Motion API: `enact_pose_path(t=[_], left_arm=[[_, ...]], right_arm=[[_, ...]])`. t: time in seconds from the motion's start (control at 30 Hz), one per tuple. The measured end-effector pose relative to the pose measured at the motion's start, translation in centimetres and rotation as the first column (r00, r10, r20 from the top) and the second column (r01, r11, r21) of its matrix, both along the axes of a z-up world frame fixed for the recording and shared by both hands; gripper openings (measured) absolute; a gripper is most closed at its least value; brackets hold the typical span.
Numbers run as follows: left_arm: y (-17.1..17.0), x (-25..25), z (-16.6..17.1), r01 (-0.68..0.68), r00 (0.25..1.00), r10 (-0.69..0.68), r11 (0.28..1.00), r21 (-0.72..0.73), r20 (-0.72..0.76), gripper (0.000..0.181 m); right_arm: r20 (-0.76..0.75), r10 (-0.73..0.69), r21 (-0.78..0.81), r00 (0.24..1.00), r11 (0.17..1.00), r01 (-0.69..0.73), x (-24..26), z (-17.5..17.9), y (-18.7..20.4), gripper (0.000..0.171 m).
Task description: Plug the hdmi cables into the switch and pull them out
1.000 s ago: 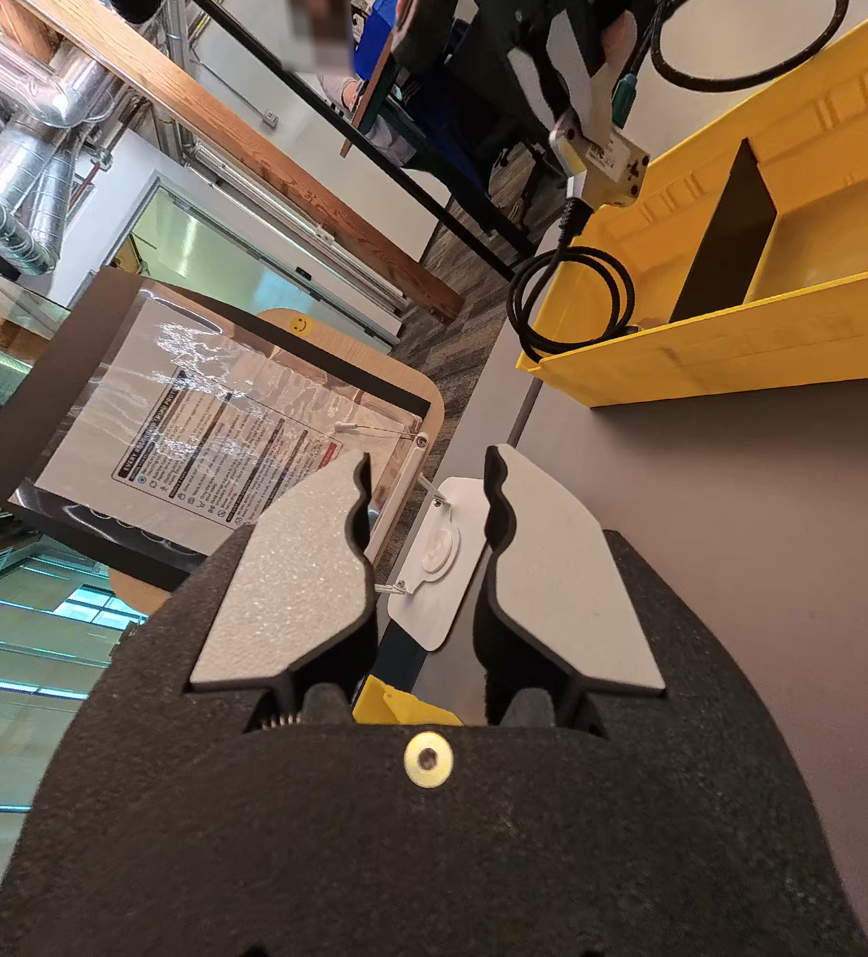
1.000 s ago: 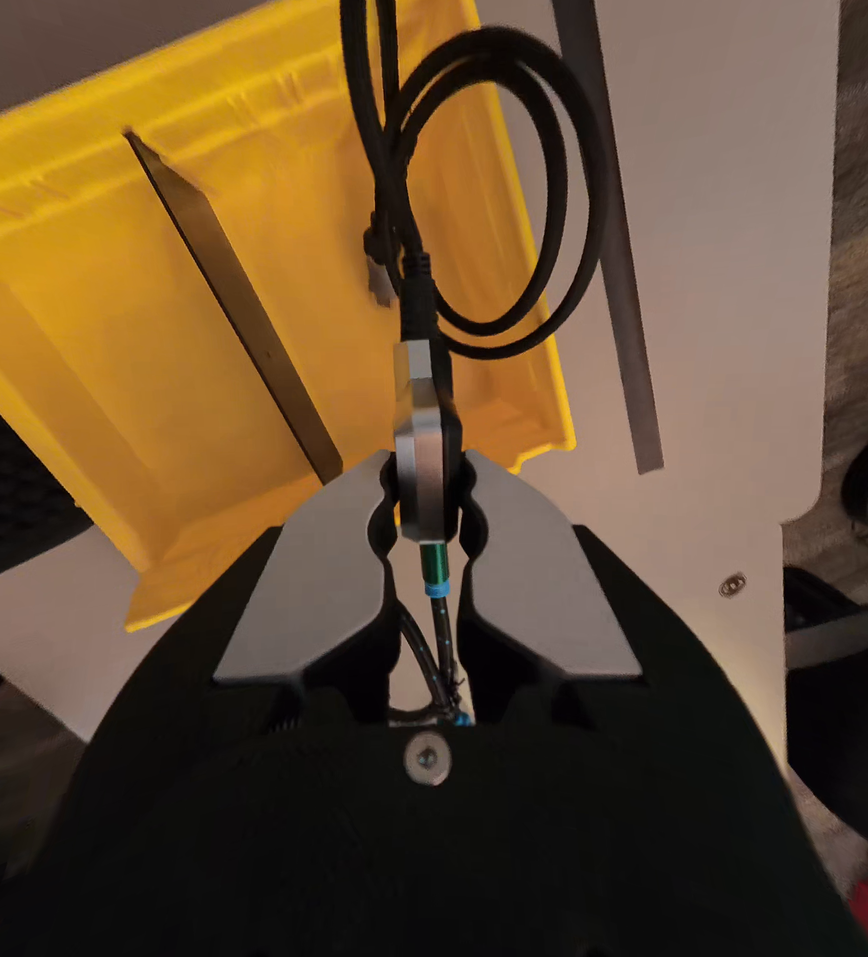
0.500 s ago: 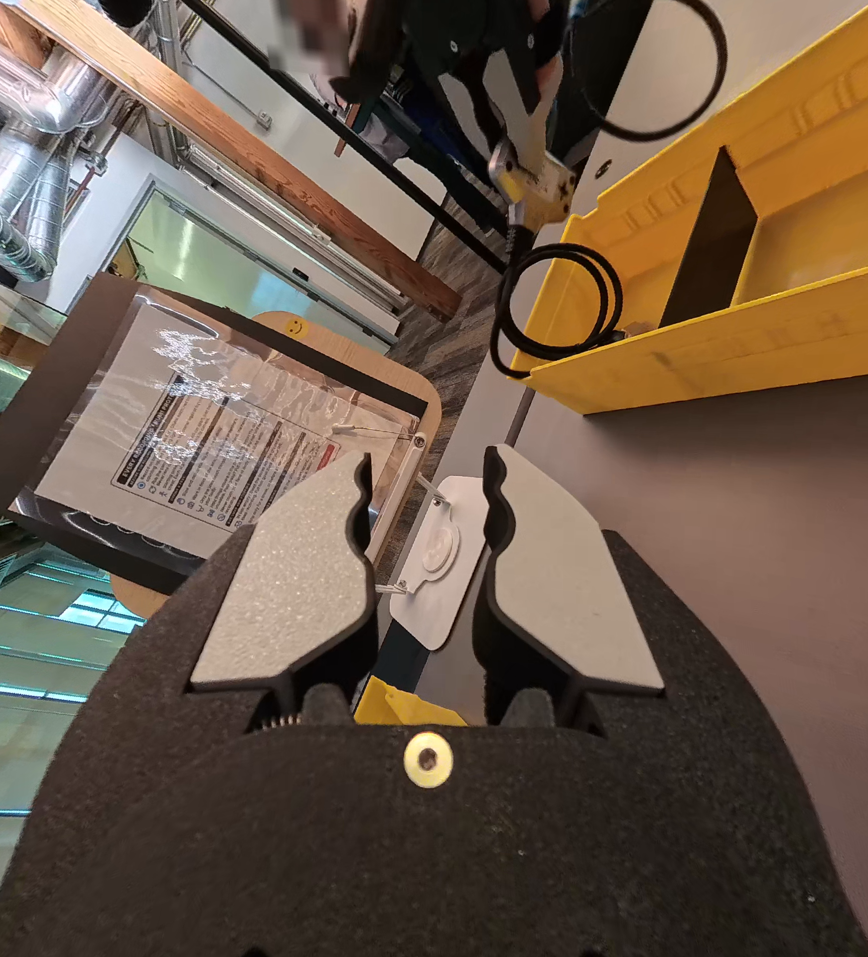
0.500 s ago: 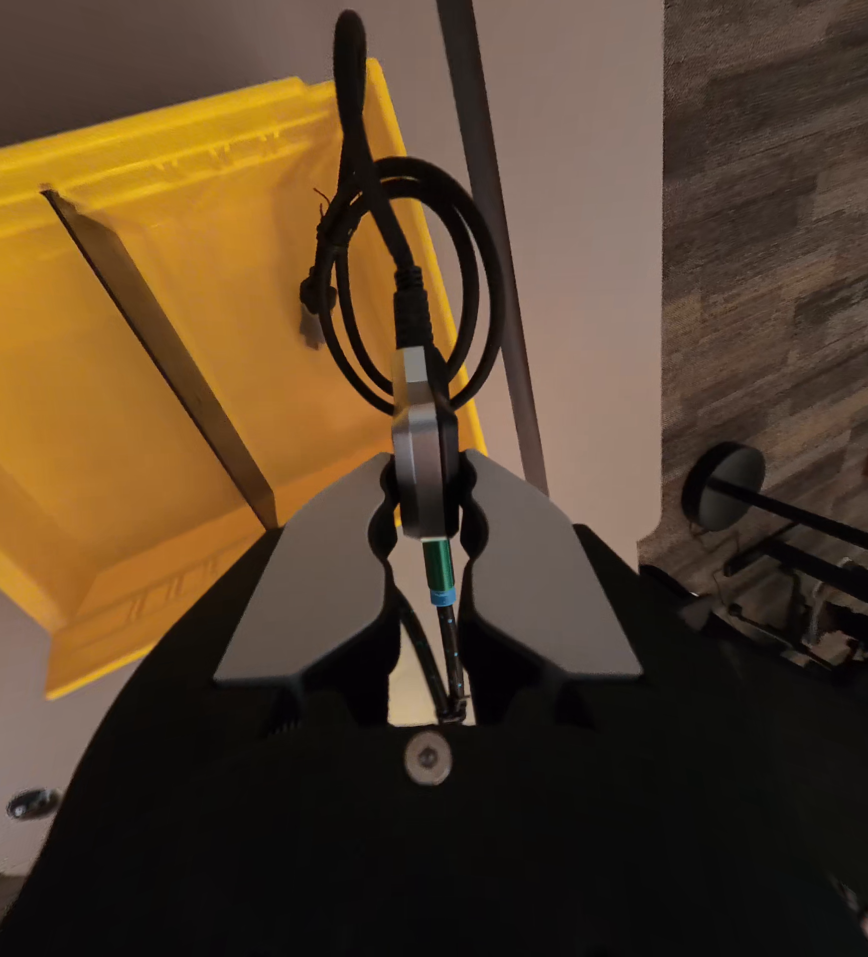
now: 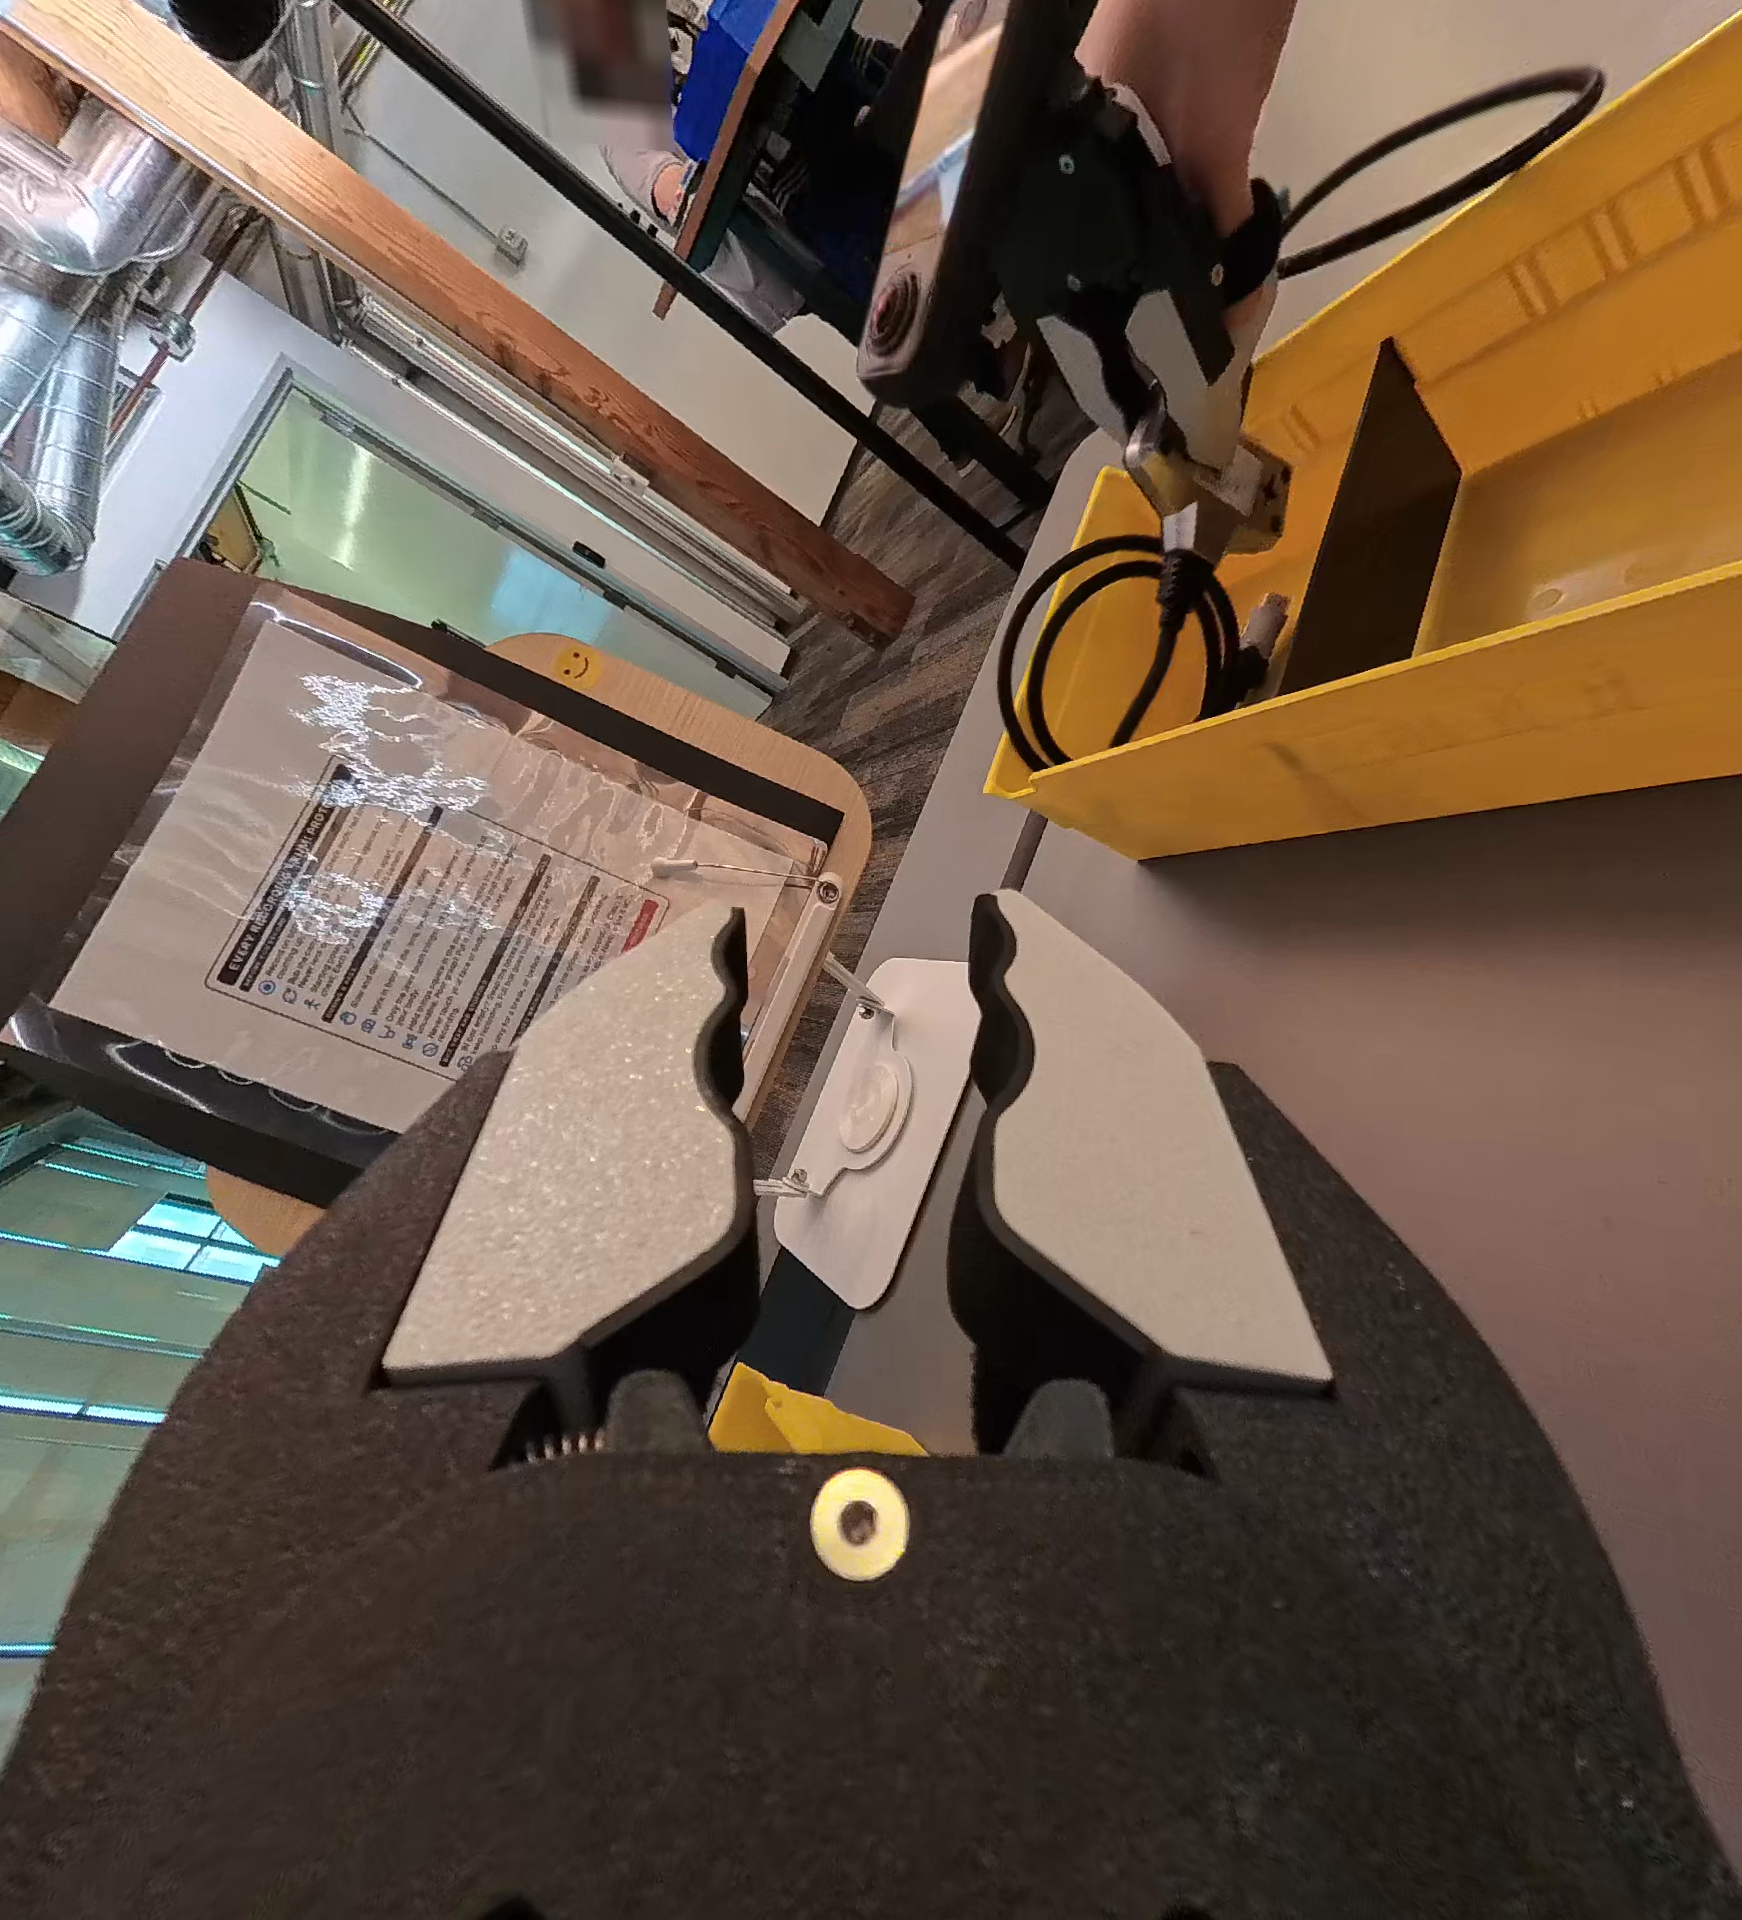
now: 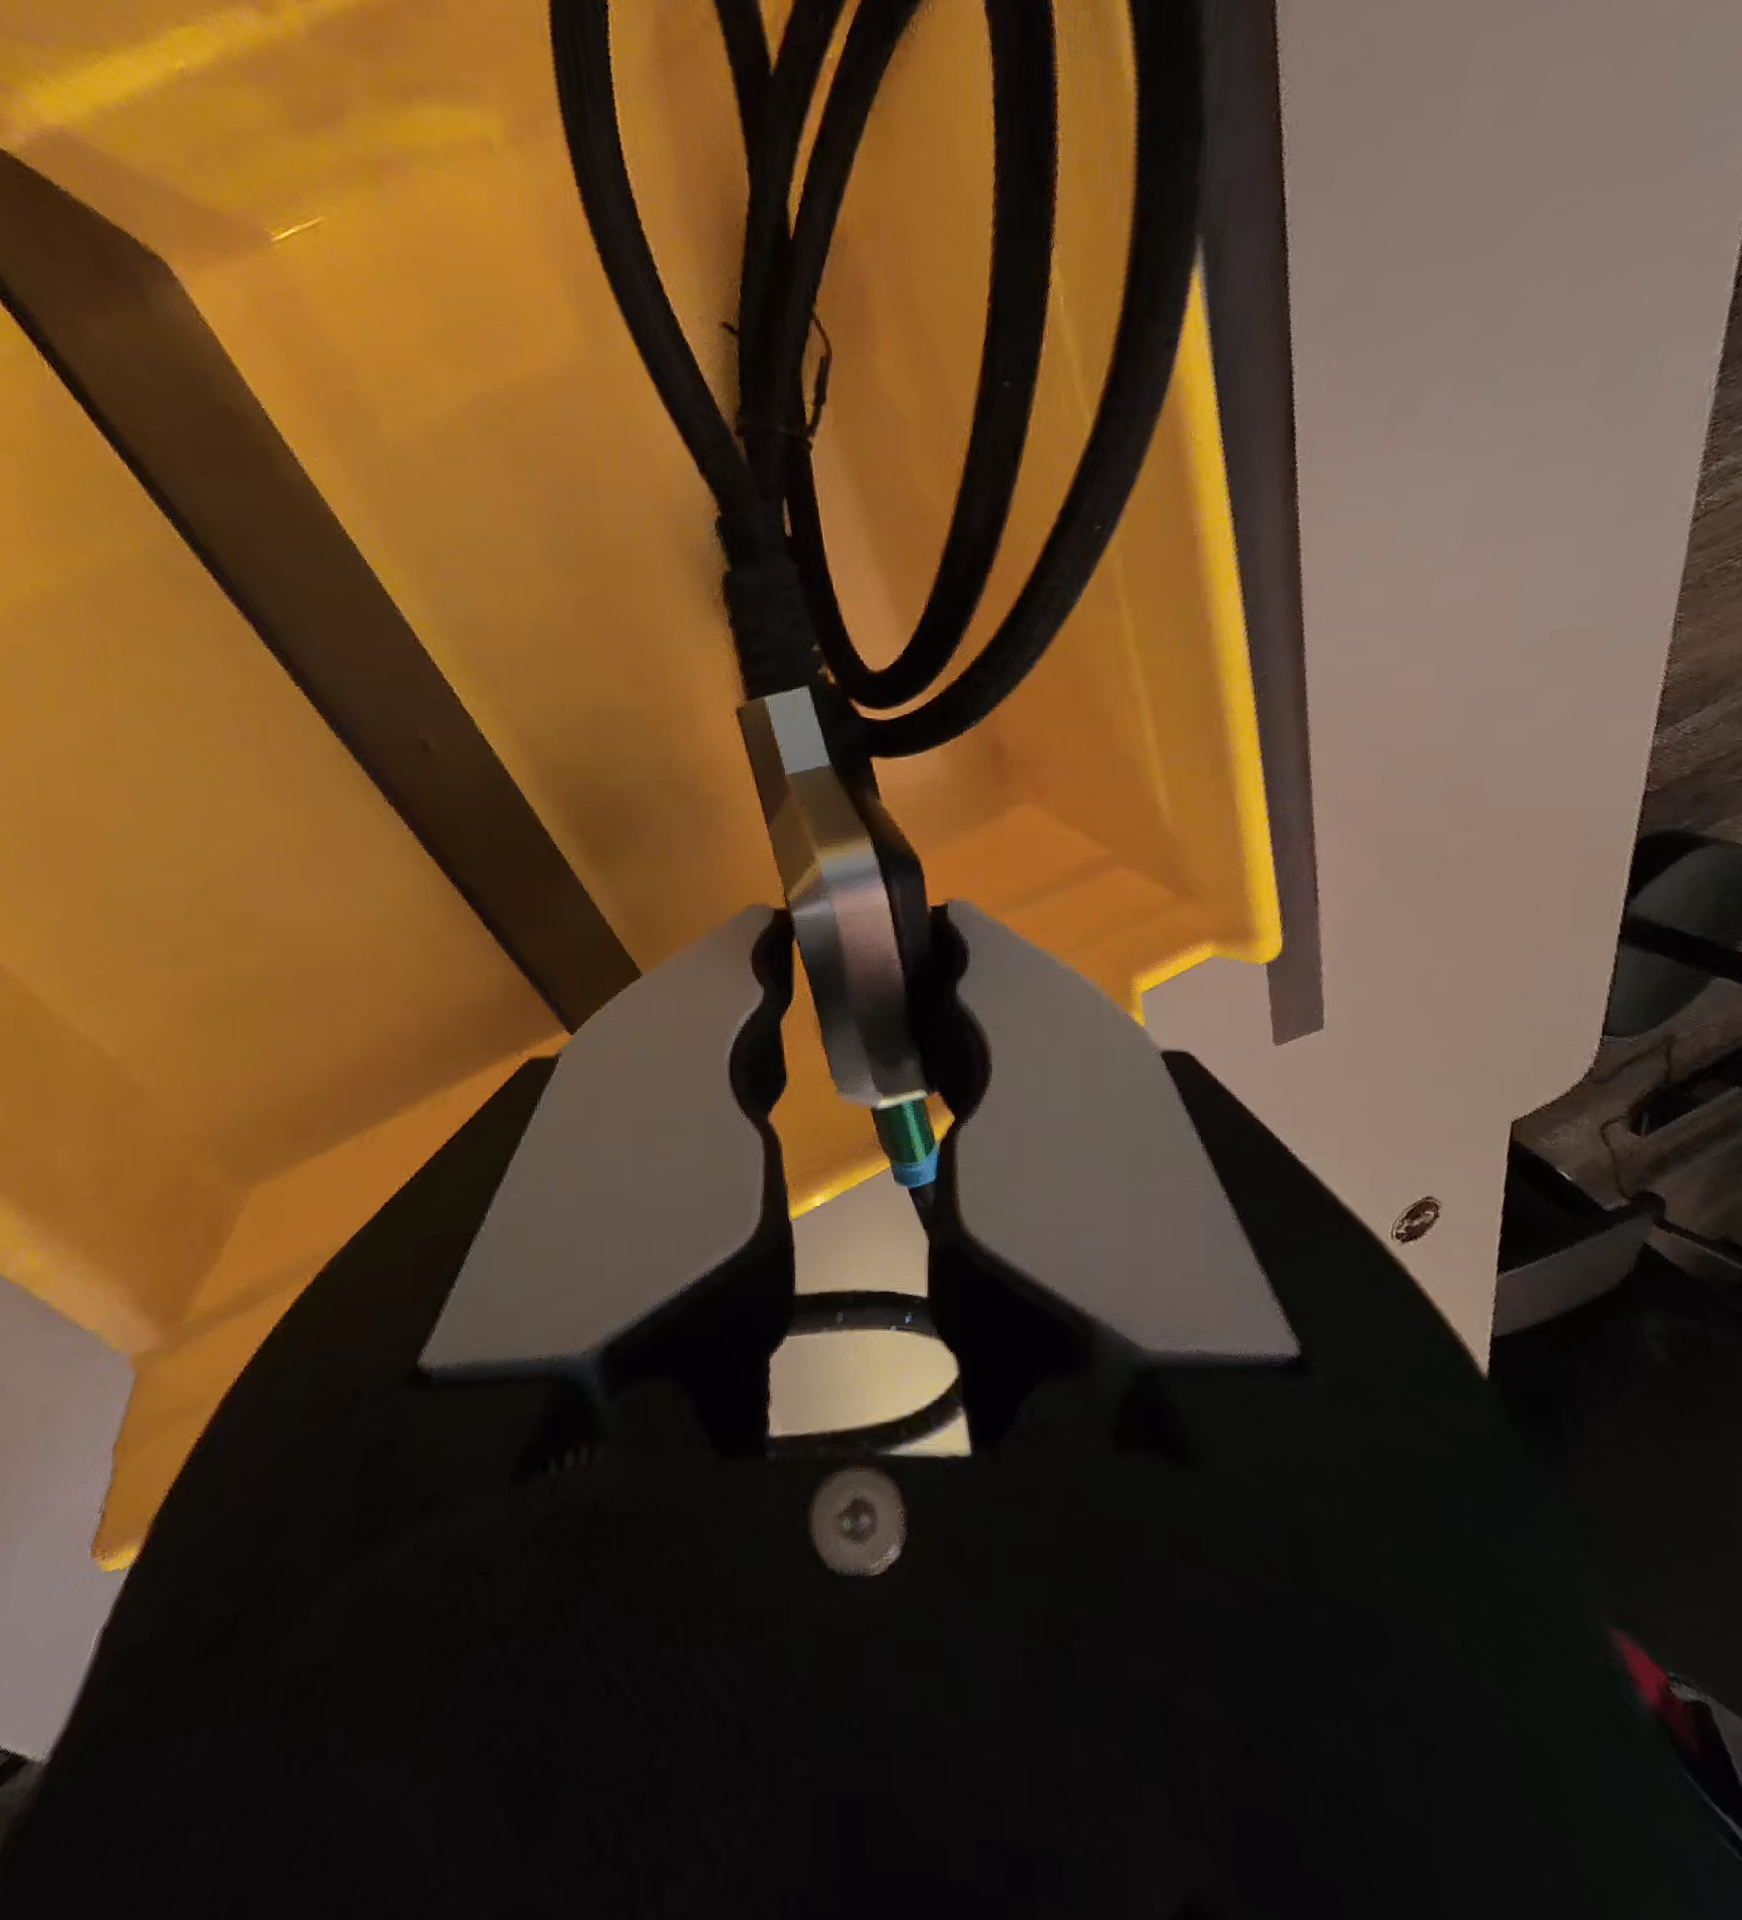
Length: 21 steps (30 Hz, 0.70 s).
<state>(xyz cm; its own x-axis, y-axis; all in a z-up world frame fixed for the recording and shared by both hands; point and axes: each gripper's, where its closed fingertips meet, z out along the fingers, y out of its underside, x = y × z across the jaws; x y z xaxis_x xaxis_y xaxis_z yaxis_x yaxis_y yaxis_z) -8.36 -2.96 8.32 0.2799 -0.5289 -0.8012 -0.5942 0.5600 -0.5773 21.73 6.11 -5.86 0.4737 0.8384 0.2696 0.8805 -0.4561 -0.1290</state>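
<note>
Over the yellow bin (image 6: 347, 644), the right hand-held gripper (image 6: 862, 935) clamps the grey switch (image 6: 846, 914), black cable (image 6: 950, 416) trailing toward twelve o'clock; left hand-held gripper (image 5: 856, 977) gapes empty above the worktop (image 5: 1469, 1143).

1. We see silver ducts (image 5: 5, 343) running beside a wooden beam (image 5: 493, 343).
2. Grey patterned carpet (image 5: 877, 717) covers the floor.
3. A glass door (image 5: 451, 540) glows green.
4. We spot a laminated sheet (image 5: 399, 894) on a round-cornered wooden board (image 5: 742, 748), off the grey table (image 5: 1469, 1039).
</note>
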Motion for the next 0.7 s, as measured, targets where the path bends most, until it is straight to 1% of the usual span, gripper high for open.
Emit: enact_pose_path(t=[0.1,0.2,0.27,0.33,0.37,0.4,0.43,0.47,0.5,0.53,0.57,0.6,0.63,0.7], left_arm=[[0.0,-0.2,0.1,-0.001,1.0,0.001,1.0,-0.001,0.006,0.041],[0.1,-0.3,0.2,-0.003,1.0,0.003,1.0,0.0,0.009,0.041],[0.1,-0.4,0.2,-0.005,1.0,0.005,1.0,-0.003,0.01,0.041],[0.2,-0.4,0.2,-0.008,1.0,0.008,1.0,-0.002,0.006,0.041],[0.2,-0.5,0.2,-0.01,1.0,0.01,1.0,-0.003,0.005,0.041],[0.2,-0.5,0.2,-0.011,1.0,0.011,1.0,-0.004,0.006,0.041],[0.2,-0.5,0.2,-0.012,1.0,0.012,1.0,-0.005,0.007,0.041],[0.3,-0.5,0.2,-0.012,1.0,0.012,1.0,-0.007,0.008,0.041],[0.2,-0.5,0.2,-0.011,1.0,0.011,1.0,-0.007,0.009,0.04],[0.3,-0.5,0.2,-0.011,1.0,0.011,1.0,-0.007,0.008,0.04],[0.3,-0.5,0.1,-0.013,1.0,0.013,1.0,-0.008,0.006,0.041],[0.4,-0.5,0.1,-0.016,1.0,0.016,1.0,-0.008,0.003,0.041],[0.4,-0.5,0.0,-0.017,1.0,0.017,1.0,-0.008,0.001,0.04],[0.5,-0.5,-0.3,-0.018,1.0,0.018,1.0,-0.02,-0.003,0.04]], right_arm=[[-0.01,-0.042,0.029,0.999,0.999,0.042,0.1,0.3,0.2,0.031],[-0.032,-0.05,0.099,0.998,0.994,0.053,0.4,1.3,0.2,0.034],[-0.074,-0.063,0.194,0.995,0.978,0.077,0.7,3.0,0.3,0.035],[-0.216,-0.071,0.292,0.974,0.947,0.134,0.4,5.8,-0.5,0.035],[-0.313,-0.063,0.348,0.948,0.921,0.177,0.3,7.6,-0.9,0.037],[-0.412,-0.055,0.392,0.91,0.891,0.231,0.5,9.3,-1.5,0.043],[-0.497,-0.066,0.426,0.865,0.85,0.31,1.4,10.8,-2.2,0.048],[-0.569,-0.101,0.454,0.816,0.789,0.414,3.2,12.0,-2.9,0.05],[-0.64,-0.154,0.457,0.753,0.711,0.534,5.6,12.5,-3.7,0.05],[-0.714,-0.212,0.424,0.668,0.628,0.652,8.2,12.3,-4.7,0.05],[-0.785,-0.255,0.355,0.565,0.561,0.747,10.4,11.4,-5.6,0.05],[-0.849,-0.281,0.259,0.448,0.518,0.815,12.1,10.0,-6.3,0.05],[-0.896,-0.299,0.147,0.328,0.497,0.855,13.2,8.3,-6.8,0.05],[-0.935,-0.332,-0.076,0.122,0.526,0.847,13.4,4.9,-7.4,0.046]])
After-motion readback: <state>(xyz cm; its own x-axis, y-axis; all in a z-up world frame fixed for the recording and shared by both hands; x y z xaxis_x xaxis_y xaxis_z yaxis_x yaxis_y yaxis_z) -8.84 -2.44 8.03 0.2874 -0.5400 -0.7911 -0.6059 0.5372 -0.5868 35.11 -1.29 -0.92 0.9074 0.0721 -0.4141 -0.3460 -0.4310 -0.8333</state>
